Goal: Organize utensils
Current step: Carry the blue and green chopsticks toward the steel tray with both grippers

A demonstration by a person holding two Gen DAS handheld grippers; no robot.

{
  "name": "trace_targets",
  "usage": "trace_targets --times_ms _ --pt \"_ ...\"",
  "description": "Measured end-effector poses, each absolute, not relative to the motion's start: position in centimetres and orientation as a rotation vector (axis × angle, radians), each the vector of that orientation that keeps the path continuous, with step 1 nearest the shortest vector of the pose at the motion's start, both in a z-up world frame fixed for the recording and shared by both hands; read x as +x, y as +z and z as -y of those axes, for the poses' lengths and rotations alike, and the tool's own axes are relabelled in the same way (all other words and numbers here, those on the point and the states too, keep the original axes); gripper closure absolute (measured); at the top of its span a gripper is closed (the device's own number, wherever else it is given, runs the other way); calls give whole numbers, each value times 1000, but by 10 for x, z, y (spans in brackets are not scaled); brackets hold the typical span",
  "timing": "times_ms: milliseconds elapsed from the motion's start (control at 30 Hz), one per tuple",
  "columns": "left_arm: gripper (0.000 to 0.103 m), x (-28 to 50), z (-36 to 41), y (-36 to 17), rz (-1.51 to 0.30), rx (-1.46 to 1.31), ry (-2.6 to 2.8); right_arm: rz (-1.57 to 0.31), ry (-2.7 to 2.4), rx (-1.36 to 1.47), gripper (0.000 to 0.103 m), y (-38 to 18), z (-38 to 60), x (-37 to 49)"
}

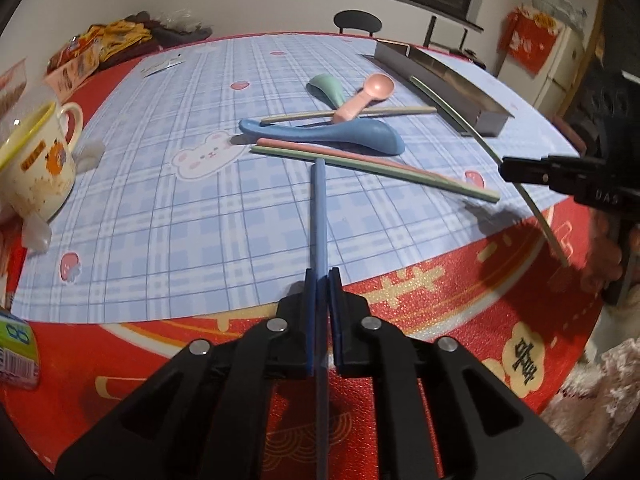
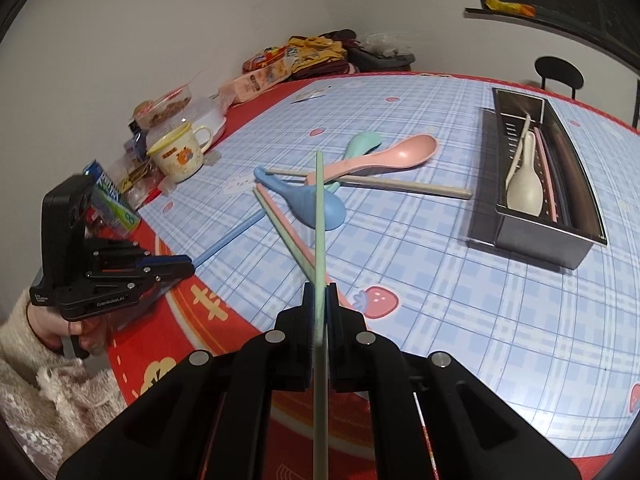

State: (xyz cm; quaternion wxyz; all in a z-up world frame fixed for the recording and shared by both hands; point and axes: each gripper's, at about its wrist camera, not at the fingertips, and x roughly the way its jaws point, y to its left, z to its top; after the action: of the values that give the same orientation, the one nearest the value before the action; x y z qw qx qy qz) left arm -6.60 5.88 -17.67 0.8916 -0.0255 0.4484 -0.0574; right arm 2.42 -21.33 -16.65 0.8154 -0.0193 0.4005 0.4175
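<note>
Two grippers each pinch one chopstick; your left gripper (image 1: pixel 322 280) is pressed together on the blue chopstick (image 1: pixel 319 216), and your right gripper (image 2: pixel 319 294) is pressed together on a green chopstick (image 2: pixel 319 208).

Hazards, judged from this position:
- Both chopsticks are gripped near one end, so most of each length projects unsupported; a slight wrist roll would swing the far tip widely.
- The blue chopstick's far tip sits against, or just above, the pink chopstick (image 1: pixel 360 156) and second green chopstick (image 1: pixel 400 172) lying on the checked mat (image 1: pixel 160 200) — which of the two cannot be told; sweep sideways and you may scatter that pair, or nudge the blue spoon (image 1: pixel 340 136) behind them.
- The smooth, thin sticks may pivot between the flat pads; a knock against the metal tray (image 2: pixel 520 240) rim would likely twist one out of the grip.
- The cup (image 1: pixel 36 160) stands near the mat's left edge; keep the left gripper clear of it.

Orientation: each held chopstick's long axis runs in line with its gripper's fingers, pointing forward and downward toward the table. In the right wrist view the tray lies right of the pile, its long axis running away from you; it already holds a white spoon (image 2: pixel 524 188) and sticks laid lengthwise — align each chopstick with that axis before lowering.
</note>
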Motion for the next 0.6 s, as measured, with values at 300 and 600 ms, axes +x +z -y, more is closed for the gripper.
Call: trace_targets --times_ms 300,600 --pt "93 -73 -79 -150 -822 -239 -155 -857 855 51 97 -169 225 30" --pt "93 -52 -78 -127 -735 -348 -212 -850 800 154 97 -167 247 42"
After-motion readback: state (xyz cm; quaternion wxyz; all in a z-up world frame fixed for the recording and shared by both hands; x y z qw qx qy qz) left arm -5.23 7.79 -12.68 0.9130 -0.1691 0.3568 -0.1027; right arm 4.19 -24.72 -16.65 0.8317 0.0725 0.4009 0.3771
